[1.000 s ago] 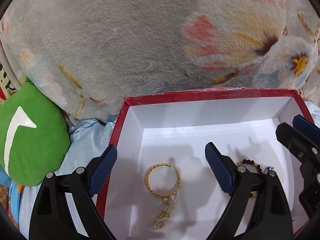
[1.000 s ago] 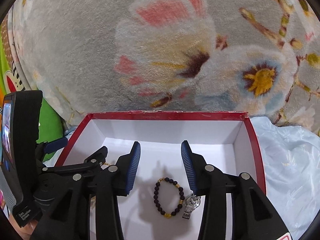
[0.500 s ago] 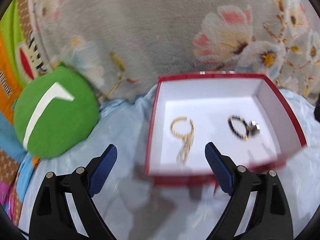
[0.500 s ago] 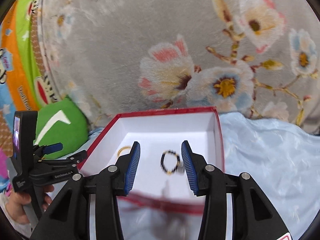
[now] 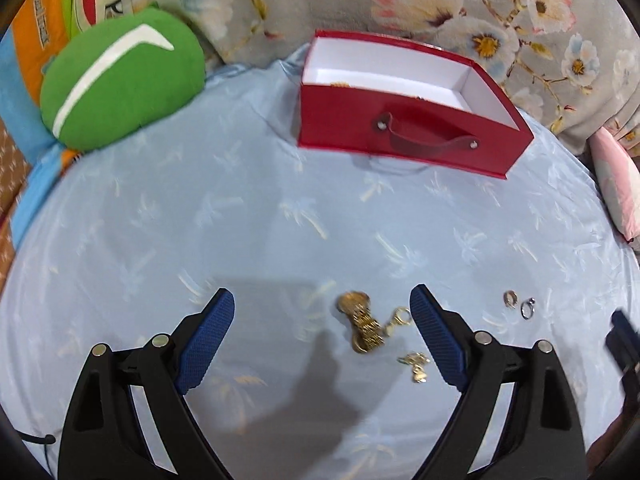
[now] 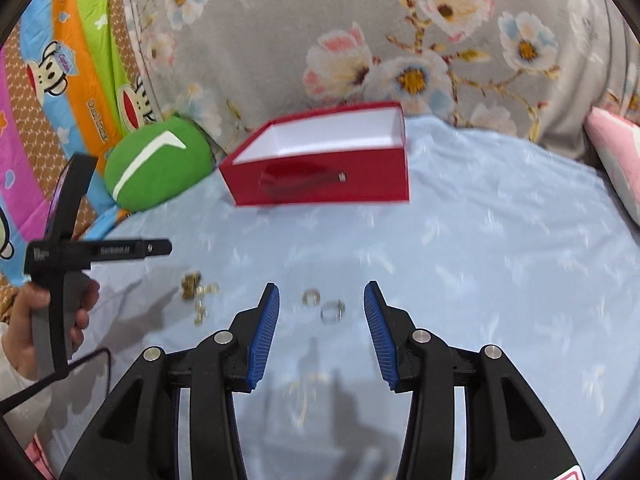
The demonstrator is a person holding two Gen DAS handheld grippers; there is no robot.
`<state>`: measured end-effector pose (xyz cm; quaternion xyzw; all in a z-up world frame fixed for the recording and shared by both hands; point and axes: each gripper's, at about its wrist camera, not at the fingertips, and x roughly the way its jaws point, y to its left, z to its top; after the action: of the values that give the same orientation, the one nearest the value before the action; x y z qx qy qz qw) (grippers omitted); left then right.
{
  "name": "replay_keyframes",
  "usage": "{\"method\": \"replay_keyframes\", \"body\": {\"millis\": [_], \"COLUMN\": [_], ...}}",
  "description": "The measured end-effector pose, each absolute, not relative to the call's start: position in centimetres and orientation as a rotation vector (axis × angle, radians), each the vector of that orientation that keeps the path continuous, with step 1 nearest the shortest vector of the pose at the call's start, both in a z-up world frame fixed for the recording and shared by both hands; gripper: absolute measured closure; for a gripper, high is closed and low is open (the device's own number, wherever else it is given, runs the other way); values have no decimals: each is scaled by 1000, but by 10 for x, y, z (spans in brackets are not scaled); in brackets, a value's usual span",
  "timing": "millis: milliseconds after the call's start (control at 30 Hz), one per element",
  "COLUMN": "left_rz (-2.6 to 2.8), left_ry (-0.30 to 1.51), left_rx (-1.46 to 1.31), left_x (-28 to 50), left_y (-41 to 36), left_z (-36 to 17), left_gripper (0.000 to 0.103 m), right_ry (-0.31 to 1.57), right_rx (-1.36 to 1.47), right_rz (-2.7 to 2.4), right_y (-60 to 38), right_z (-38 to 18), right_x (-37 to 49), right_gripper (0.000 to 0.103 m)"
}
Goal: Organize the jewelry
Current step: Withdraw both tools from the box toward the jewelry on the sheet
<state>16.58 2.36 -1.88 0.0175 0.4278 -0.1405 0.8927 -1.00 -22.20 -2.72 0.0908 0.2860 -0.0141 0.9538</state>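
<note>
It's all laid out on a pale blue sheet with a faint palm-tree print, basically a bed. Right behind that sheet a fuzzy grey blanket with big pink and white flowers is piled up like a back wall. On the sheet's left edge sit a round green cushion with a white stripe and a bright cartoon-monkey quilt, with a pink pillow on its right.

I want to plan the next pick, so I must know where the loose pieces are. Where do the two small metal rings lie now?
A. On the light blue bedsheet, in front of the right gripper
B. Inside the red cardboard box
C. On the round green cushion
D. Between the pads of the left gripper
A: the two small metal rings lie on the light blue bedsheet, just ahead of the open right gripper, well short of the red cardboard box.
</note>
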Motion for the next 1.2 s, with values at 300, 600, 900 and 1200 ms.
{"method": "replay_keyframes", "body": {"millis": [300,600,900,1200], "left_rz": [-279,-280,-352,-341], "left_ry": [1014,1032,970,852], "left_rx": [-31,-59,-188,-215], "left_x": [182,187,165,129], "left_y": [-3,-3,27,61], "left_z": [-57,-62,-32,7], "left_gripper": [36,80,81,81], "right_ry": [625,651,678,731], "right_rx": [261,281,303,308], "right_rz": [-73,-73,-69,-99], "right_y": [-227,-229,-227,-220], "right_z": [-52,-59,-60,-64], "right_x": [-9,-6,8,59], "right_gripper": [59,59,59,60]}}
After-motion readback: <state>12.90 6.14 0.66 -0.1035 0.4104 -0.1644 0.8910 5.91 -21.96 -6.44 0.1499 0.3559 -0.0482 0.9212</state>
